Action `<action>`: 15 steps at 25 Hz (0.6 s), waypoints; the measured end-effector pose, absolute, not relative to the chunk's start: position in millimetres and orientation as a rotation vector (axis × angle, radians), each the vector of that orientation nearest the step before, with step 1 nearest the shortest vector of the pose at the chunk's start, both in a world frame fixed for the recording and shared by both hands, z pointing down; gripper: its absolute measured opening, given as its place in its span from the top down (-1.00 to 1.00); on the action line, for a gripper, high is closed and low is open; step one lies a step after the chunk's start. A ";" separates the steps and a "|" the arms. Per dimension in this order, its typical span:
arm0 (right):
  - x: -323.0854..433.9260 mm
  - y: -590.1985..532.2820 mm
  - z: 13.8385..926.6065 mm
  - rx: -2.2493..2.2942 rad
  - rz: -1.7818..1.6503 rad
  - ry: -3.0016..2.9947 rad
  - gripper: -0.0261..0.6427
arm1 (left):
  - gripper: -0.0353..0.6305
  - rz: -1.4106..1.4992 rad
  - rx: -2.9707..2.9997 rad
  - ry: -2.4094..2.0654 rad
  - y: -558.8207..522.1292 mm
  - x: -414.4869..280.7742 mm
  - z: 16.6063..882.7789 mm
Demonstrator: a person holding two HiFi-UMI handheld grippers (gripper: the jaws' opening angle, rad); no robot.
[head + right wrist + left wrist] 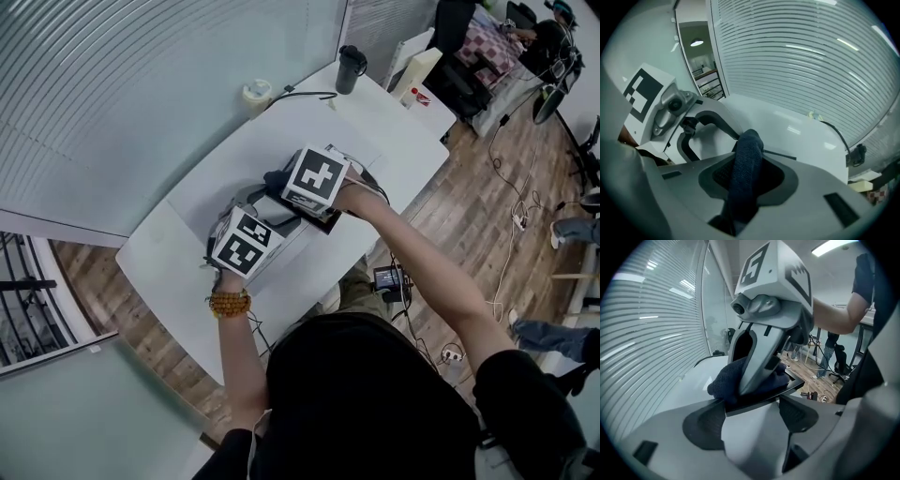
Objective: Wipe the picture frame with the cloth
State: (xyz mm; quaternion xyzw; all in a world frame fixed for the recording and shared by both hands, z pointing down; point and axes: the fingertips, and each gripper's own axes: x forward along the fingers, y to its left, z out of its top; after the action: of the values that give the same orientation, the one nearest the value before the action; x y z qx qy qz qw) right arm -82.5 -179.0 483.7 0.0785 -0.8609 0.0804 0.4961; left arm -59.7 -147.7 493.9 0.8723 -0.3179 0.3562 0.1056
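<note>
The dark picture frame (pixel 791 384) lies tilted over the white table (pixel 178 253), and its near edge fills the gap between my left gripper's (pixel 752 414) jaws, meeting both pads. My right gripper (pixel 745 171) is shut on a dark blue cloth (pixel 749 145), which hangs out past its jaws. In the left gripper view the cloth (pixel 726 383) presses on the frame's top face under the right gripper (pixel 761 357). In the head view both marker cubes, left (pixel 246 242) and right (pixel 316 176), sit close together over the frame (pixel 323 223), hiding the jaws.
A black tumbler (pixel 350 68), a small pale cup (pixel 256 92), a black cable (pixel 305 94) and a white box (pixel 417 73) stand at the table's far end. Slatted blinds run along the left. The table's near edge borders wooden floor with cables, chairs and people beyond.
</note>
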 end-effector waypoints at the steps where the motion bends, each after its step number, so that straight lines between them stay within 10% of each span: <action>1: -83.5 -174.7 483.5 0.169 0.183 -2.093 0.66 | -0.21 1.051 2.571 -0.936 -147.5 -59.7 494.2; 15: -56.1 -194.2 428.5 0.069 0.365 -2.432 0.66 | -0.19 1.051 2.607 -0.943 -145.1 -62.3 490.1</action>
State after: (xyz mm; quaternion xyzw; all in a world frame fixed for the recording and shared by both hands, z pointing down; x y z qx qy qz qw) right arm -56.1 -194.2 428.5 0.0265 -0.9318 0.1398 0.3340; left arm -62.3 -145.1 490.1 0.8759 -0.3169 0.3529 0.0881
